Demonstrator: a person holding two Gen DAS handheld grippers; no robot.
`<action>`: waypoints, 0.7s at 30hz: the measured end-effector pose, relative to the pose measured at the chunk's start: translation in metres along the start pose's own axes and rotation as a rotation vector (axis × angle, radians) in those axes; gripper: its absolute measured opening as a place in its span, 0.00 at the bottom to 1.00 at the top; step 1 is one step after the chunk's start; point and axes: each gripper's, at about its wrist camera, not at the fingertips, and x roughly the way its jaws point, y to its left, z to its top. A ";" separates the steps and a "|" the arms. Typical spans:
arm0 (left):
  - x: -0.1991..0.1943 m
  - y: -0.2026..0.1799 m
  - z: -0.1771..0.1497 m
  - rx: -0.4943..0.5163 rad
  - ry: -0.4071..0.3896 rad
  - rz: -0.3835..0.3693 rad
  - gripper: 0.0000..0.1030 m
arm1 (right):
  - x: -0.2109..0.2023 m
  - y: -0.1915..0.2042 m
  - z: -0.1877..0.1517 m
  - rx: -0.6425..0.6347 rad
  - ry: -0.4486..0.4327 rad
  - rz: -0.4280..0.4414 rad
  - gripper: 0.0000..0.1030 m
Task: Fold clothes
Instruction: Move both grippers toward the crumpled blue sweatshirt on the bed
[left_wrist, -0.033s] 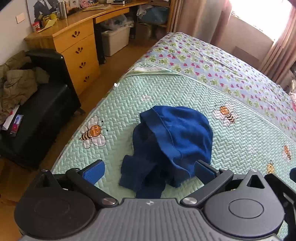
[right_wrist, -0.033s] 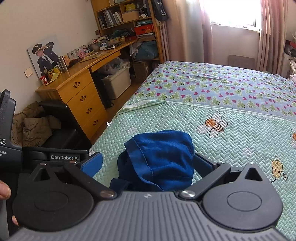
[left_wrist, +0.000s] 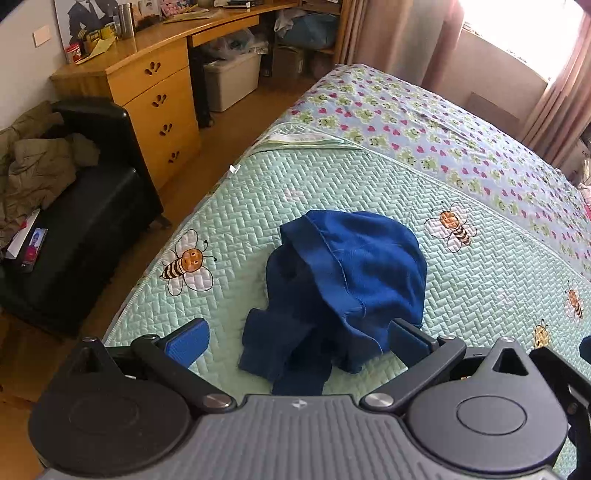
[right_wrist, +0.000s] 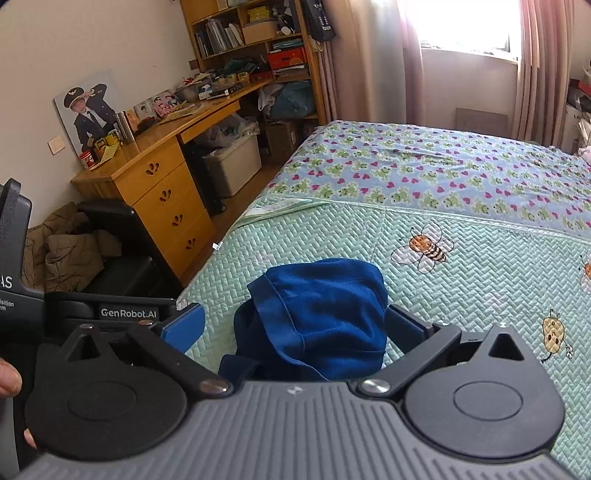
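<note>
A crumpled dark blue garment lies in a heap on the green quilt with bees, near the bed's left edge. In the left wrist view my left gripper hangs over the near end of the heap. It is open wide, and its blue fingertips stand apart from the cloth. In the right wrist view the same garment sits between the jaws of my right gripper, which is also open wide and grips nothing. The garment's near part is hidden behind the gripper body.
The bed's left edge drops to a wooden floor. Beside it stand a black armchair with an olive jacket and a wooden desk with drawers. A floral sheet covers the far bed. A hand shows at the left.
</note>
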 end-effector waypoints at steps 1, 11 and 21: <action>0.001 0.000 0.001 0.002 0.008 -0.007 0.99 | 0.000 0.001 0.002 0.004 0.000 0.003 1.00; 0.011 -0.014 -0.009 0.030 0.052 -0.011 0.93 | -0.002 -0.016 -0.009 0.011 -0.010 0.009 1.00; 0.009 -0.014 -0.009 0.040 0.046 0.001 0.94 | 0.009 -0.014 -0.016 0.012 0.011 0.000 0.99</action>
